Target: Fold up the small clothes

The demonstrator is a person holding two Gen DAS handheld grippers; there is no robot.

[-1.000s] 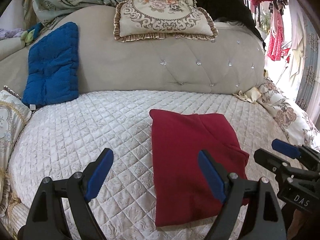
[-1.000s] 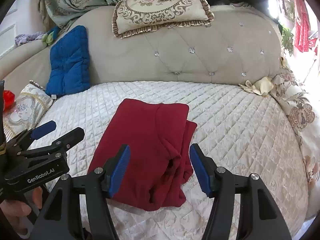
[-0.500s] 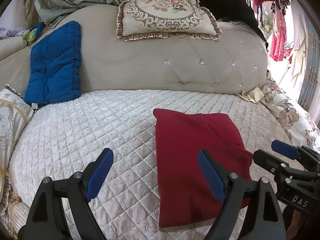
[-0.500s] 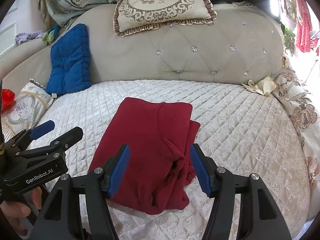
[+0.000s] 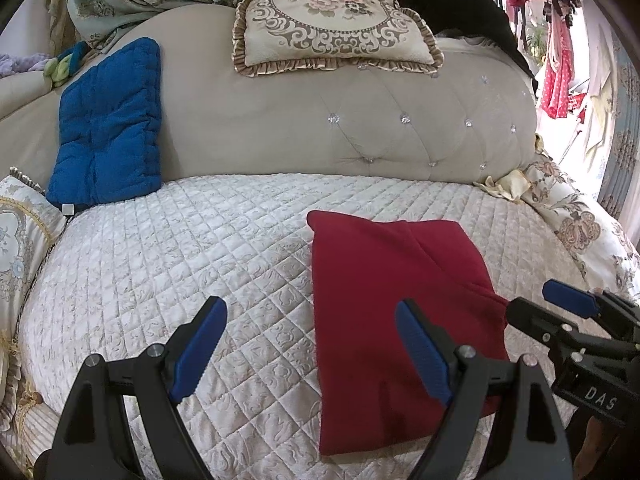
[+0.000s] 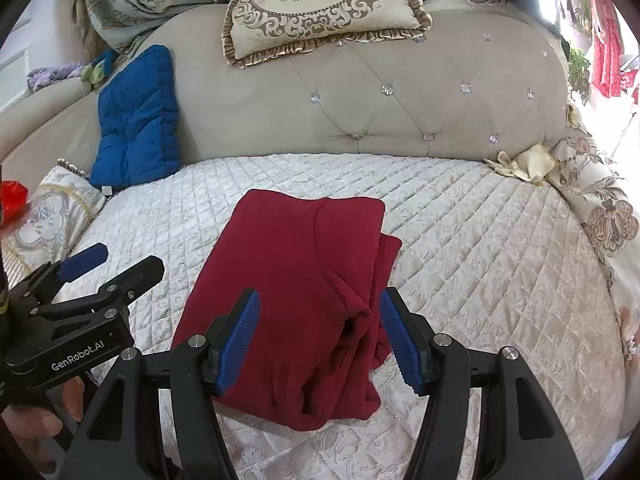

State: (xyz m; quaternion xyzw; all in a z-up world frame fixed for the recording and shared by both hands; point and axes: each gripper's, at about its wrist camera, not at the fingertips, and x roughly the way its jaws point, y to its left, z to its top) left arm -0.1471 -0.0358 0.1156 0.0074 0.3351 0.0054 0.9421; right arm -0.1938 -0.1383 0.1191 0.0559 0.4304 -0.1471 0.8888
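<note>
A dark red garment (image 5: 380, 292) (image 6: 292, 264) lies folded lengthwise on the quilted cream sofa seat (image 5: 200, 248), its right side bunched in loose folds. My left gripper (image 5: 310, 312) is open wide and hovers over the garment's left edge, with nothing pressed between its blue pads. My right gripper (image 6: 319, 296) is open above the garment's near right part, its pads clear of the cloth. Each gripper shows in the other's view: the right gripper (image 5: 534, 300) beside the garment's right edge, the left gripper (image 6: 124, 260) off its left edge.
A blue cushion (image 5: 106, 128) leans on the tufted beige backrest (image 5: 360, 128), and an ornate pillow (image 5: 332, 20) rests on top. Floral pillows sit at the left end (image 5: 16, 248) and right end (image 5: 580, 232). A hand (image 6: 36, 420) holds the left gripper.
</note>
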